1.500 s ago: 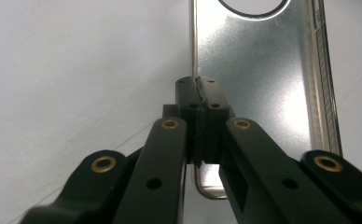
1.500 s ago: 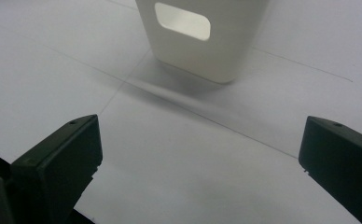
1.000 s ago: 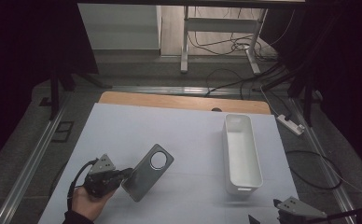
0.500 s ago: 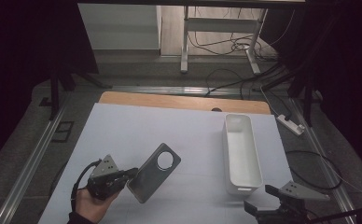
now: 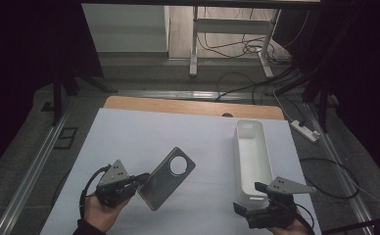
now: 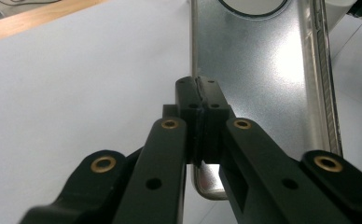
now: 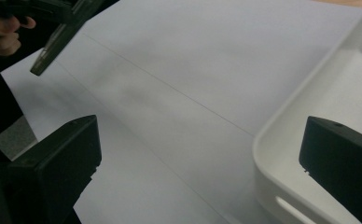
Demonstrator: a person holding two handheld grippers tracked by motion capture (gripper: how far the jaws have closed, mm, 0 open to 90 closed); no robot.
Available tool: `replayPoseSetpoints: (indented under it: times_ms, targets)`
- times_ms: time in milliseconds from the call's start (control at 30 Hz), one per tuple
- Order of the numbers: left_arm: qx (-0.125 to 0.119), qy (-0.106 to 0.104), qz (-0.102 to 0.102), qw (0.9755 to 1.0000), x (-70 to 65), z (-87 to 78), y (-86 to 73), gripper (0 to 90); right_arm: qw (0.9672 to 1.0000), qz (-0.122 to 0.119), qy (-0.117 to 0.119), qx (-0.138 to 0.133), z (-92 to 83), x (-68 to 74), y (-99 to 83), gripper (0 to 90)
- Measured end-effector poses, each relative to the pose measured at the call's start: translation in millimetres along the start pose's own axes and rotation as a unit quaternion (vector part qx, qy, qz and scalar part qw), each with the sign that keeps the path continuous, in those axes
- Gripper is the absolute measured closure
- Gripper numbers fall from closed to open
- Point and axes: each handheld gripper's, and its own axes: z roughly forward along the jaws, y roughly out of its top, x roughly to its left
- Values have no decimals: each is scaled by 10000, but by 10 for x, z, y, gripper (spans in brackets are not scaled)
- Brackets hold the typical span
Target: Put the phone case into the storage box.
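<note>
We see the left gripper (image 5: 141, 182) at the near left of the table, held in the person's left hand (image 5: 100, 213), its jaws clamped on the edge of a flat metal plate (image 5: 167, 177). In the left gripper view the two black jaws meet tightly on the plate's (image 6: 258, 70) thin rim, and the plate runs away from them, shiny and brushed, with a raised lip along its sides and a round hole at its far end. From the high view the plate is tilted, its near corner low by the gripper and its holed end pointing far and to the right; we cannot tell whether that near corner touches the white table cover (image 5: 144, 137).

At the near right, the right gripper (image 5: 247, 198) sits in the person's right hand (image 5: 288, 227) with its jaws spread wide and nothing between them. In the right gripper view the two jaw tips stand far apart, one over the bare cover (image 7: 179, 79), the other over the near end of the white bin (image 7: 319, 121).

That long white bin (image 5: 252, 156) lies lengthwise, near to far, on the right side of the table, just beyond the right gripper. What we can see of its inside is bare white floor. A slot handle is cut into its near end wall.

Beyond the cover a strip of wooden tabletop (image 5: 193, 105) shows along the far edge.
</note>
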Motion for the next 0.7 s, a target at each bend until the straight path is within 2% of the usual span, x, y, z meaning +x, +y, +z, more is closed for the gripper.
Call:
replayPoseSetpoints:
  times_ms: [233, 433, 567, 700]
  targets:
    - [-68, -34, 40, 10000, -28, 36, 42, 892, 9996, 98, 262, 3, 196, 53, 108, 0]
    - [-103, -68, 74, 9999, -61, 75, 67, 892, 9993, 121, 354, 73, 323, 97, 159, 0]
    - [-111, -105, 104, 9998, -89, 106, 89, 892, 9983, 223, 518, 125, 434, 133, 206, 0]
    - [-132, -130, 112, 9998, -116, 141, 105, 892, 9978, 263, 587, 155, 498, 168, 241, 0]
